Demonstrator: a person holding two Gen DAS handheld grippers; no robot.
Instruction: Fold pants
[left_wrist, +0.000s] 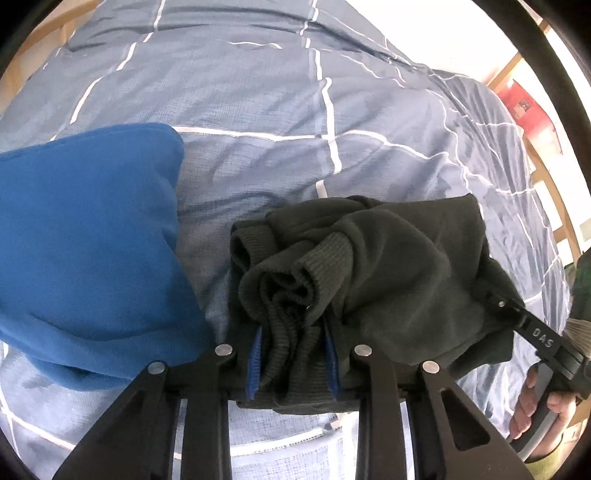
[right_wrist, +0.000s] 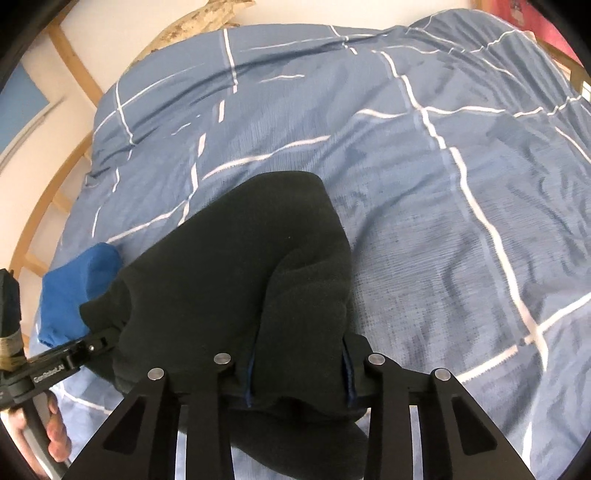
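The dark green-black pants (left_wrist: 388, 258) lie bunched on the blue checked bed cover, ribbed cuffs (left_wrist: 317, 258) rumpled at the near side. My left gripper (left_wrist: 295, 354) is shut on the ribbed cuff end, fabric packed between its blue pads. My right gripper (right_wrist: 299, 373) is shut on the other side of the pants (right_wrist: 251, 266); it shows at the right in the left wrist view (left_wrist: 495, 299), its tip buried in the cloth. The left gripper shows at the left in the right wrist view (right_wrist: 99, 341).
A blue garment (left_wrist: 85, 251) lies just left of the pants, also seen in the right wrist view (right_wrist: 77, 291). The blue cover with white lines (right_wrist: 443, 184) spreads beyond. A wooden frame (right_wrist: 40, 206) runs along the bed's left edge; a red object (left_wrist: 524, 107) stands far right.
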